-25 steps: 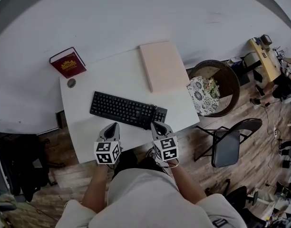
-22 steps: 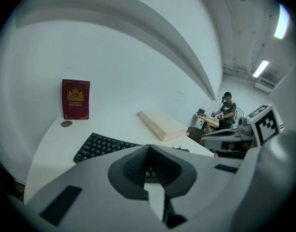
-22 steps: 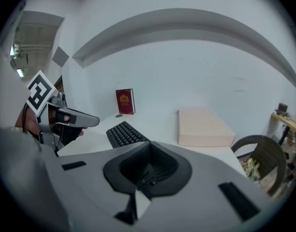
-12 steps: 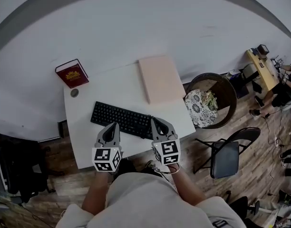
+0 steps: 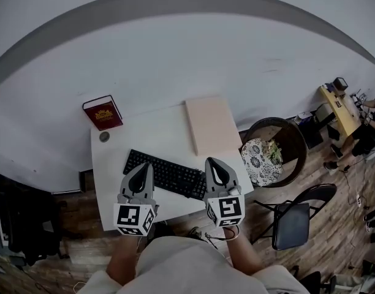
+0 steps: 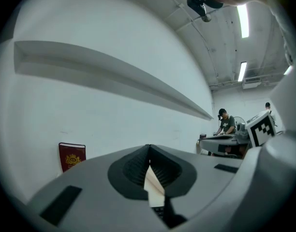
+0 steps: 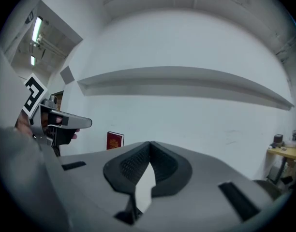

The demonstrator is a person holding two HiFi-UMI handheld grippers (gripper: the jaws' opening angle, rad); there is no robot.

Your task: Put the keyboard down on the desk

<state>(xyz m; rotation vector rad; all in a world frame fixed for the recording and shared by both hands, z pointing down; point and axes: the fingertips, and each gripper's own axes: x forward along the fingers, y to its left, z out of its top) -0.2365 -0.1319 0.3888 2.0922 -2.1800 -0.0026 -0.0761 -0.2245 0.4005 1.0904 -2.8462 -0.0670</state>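
- Left gripper (image 5: 143,169): jaws closed tip to tip with nothing between the pads. Its own view shows only a thin gap lower down, with a pale strip and a few dark keys behind it.
- Right gripper (image 5: 215,164): jaws also pressed together and empty. The same narrow slit shows below the tips.
- Both grippers point level at the white wall (image 5: 193,54), side by side, marker cubes toward my body.
- Keyboard (image 5: 169,173): black, lying flat on the desk (image 5: 111,188) near the front edge. It sits skewed, with its left end farther back than its right.
- In the head view my left tips overlap the keyboard's left end and my right tips overlap its right end. Neither gripper holds it.
- Red book (image 5: 103,113): at the desk's back left corner against the wall. In both gripper views it stands upright.
- A small round dark thing (image 5: 104,136) lies just in front of the book. I cannot tell what it is.
- Pale pink board (image 5: 212,124): flat at the back right of the desk, well apart from the book and just behind the keyboard's right end.
- Right of the desk: a round dark bin (image 5: 291,136) with a patterned cloth (image 5: 258,161) in it.
- A folding chair (image 5: 291,208) stands on the wood floor in front of the bin.
- Far right: a person (image 5: 366,124) at a yellow bench.
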